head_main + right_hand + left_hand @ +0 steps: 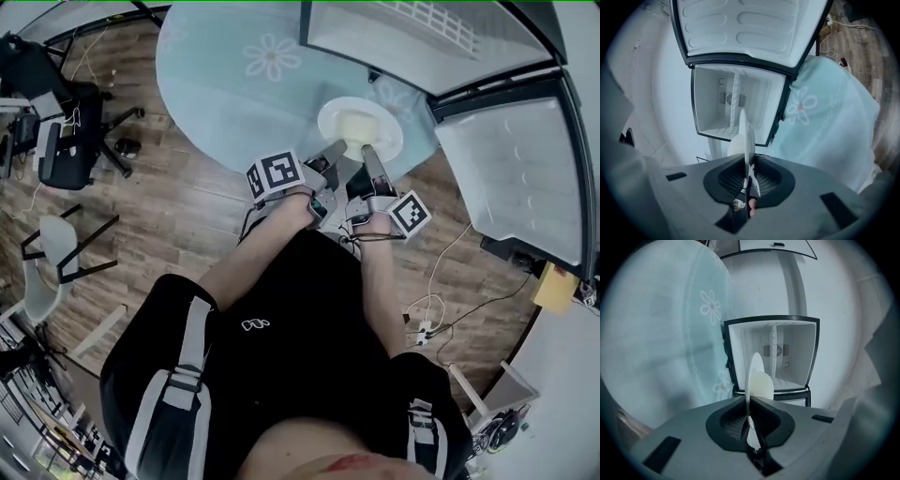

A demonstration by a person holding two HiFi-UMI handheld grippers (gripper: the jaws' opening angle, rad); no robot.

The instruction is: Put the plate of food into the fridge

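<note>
Head view, upper centre: plate of food (329, 116), near rim clamped by left gripper (334, 150) and right gripper (372, 157) side by side, equally near; open fridge (790, 350) straight ahead of both jaws, mid-frame in both gripper views.

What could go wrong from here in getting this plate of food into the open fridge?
1. The left hand-held gripper and the right hand-held gripper each pinch only the near rim of the plate. It could tip, and the food could slide off.
2. A shelf seems to split the fridge opening. The plate may clip it or the frame going in.
</note>
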